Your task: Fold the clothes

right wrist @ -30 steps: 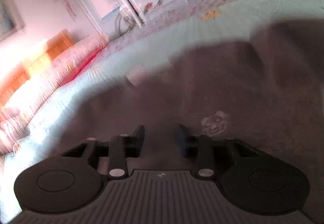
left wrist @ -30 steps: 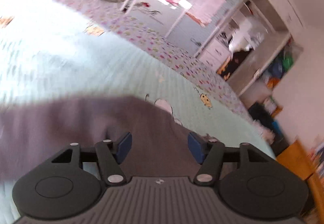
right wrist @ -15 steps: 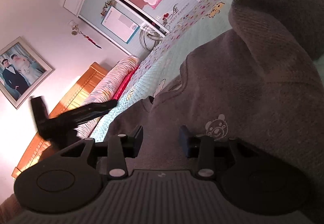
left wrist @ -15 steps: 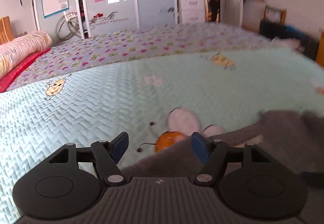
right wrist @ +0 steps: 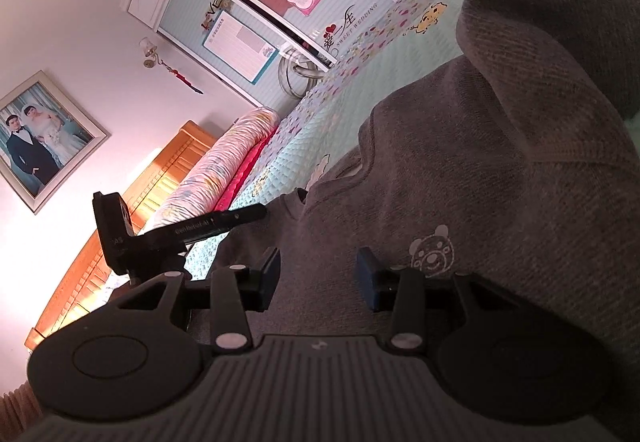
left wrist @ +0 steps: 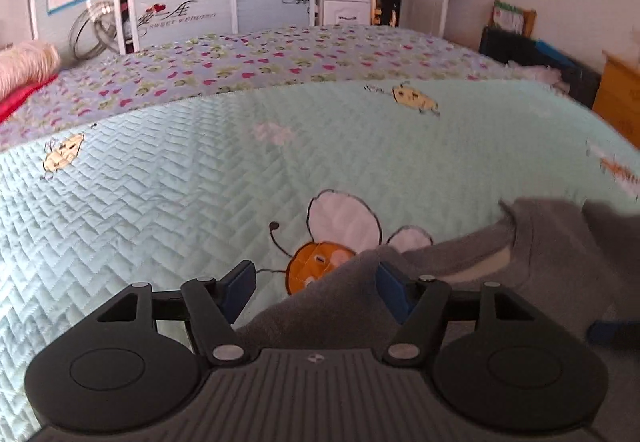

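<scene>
The left gripper (left wrist: pixel 314 288) has its blue fingers (left wrist: pixel 240 288) spread, a fold of the grey knit sweater (left wrist: pixel 540 242) rising between them, ungripped. The right gripper (right wrist: pixel 316 276), fingers just parted further, hangs released over the sweater's bear emblem (right wrist: pixel 432 252). Only its view shows the wooden headboard (right wrist: pixel 132 234); the mint quilted bedspread (left wrist: pixel 180 194) beneath the sweater shows in both

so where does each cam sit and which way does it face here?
Left wrist: on the left gripper, looking slightly down across the green quilt toward the wardrobe; own open jaws over the grey sweater edge.
Right wrist: on the right gripper, rolled sideways, low over the sweater's bear logo; own jaws just opened, left gripper visible.
Shared: sweater, quilt, wardrobe.
</scene>
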Available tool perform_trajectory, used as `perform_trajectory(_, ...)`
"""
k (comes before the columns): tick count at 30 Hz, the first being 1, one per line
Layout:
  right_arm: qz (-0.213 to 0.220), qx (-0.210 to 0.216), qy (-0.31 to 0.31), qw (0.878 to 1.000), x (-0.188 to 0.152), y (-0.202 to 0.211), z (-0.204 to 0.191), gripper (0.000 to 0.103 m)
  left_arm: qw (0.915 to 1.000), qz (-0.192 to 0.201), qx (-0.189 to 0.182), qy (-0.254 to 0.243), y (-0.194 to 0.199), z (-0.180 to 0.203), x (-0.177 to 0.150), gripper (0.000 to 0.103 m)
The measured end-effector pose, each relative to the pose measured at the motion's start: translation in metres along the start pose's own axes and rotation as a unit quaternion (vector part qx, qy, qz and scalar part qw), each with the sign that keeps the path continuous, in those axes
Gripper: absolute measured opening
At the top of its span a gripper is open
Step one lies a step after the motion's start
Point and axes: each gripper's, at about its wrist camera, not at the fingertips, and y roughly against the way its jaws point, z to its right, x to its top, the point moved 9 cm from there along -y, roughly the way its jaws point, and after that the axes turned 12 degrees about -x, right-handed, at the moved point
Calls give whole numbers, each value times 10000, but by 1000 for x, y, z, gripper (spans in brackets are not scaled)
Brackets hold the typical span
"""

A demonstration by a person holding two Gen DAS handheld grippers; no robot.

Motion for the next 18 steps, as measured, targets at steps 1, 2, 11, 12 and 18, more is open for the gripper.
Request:
perform_trajectory(1,-1,-2,4,10000,0,-1,0,43,9999,-106,30,13,-5,-2,-2,70)
perform_trajectory(2,-1,-4,6,10000,0,-2,-2,43,9996,-255,91,9,-12,-4,-4,70)
perform_trajectory(11,-25,-125,129,9998,1,-5,-8,44,9962,-805,307,-148,-38,-6,-27,75)
perform_trajectory(12,-32,-171,175,9997,2,-5,-10,44,9963,-779,338,-152,-38,-5,-27,75)
perform_trajectory(18,429,-1170,1591,9794,48,-2,-30,45,9972,-606,417,-166,-32,-6,-29,76)
